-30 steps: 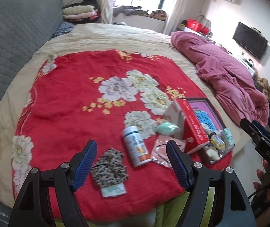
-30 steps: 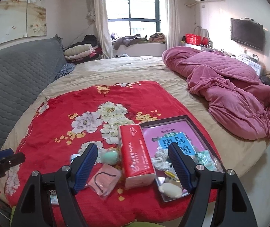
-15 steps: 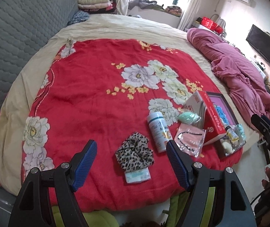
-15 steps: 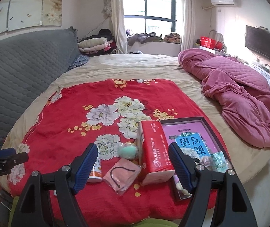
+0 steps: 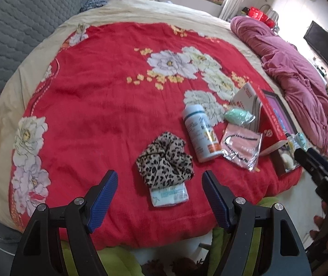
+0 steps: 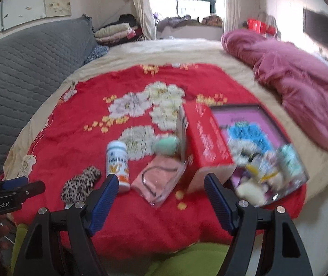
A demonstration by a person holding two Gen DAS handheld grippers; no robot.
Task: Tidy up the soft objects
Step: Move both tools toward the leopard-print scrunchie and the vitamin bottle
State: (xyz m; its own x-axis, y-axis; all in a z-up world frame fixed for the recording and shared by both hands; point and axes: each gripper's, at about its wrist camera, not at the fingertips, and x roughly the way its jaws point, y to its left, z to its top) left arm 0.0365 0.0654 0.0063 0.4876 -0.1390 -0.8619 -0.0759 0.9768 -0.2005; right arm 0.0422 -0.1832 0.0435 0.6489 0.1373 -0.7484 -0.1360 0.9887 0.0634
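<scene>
While both tools hang wide open and empty, the left tool [image 5: 159, 187] frames the leopard scrunchie [image 5: 165, 161] at lower centre; 1 bottle [image 5: 201, 134] lies just right, nothing between.

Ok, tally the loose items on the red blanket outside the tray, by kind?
Leopard scrunchie: 1
Tissue packet: 1
White bottle: 1
Pink pouch: 1
Mint sponge: 1
Red tissue box: 1
Total: 6
</scene>
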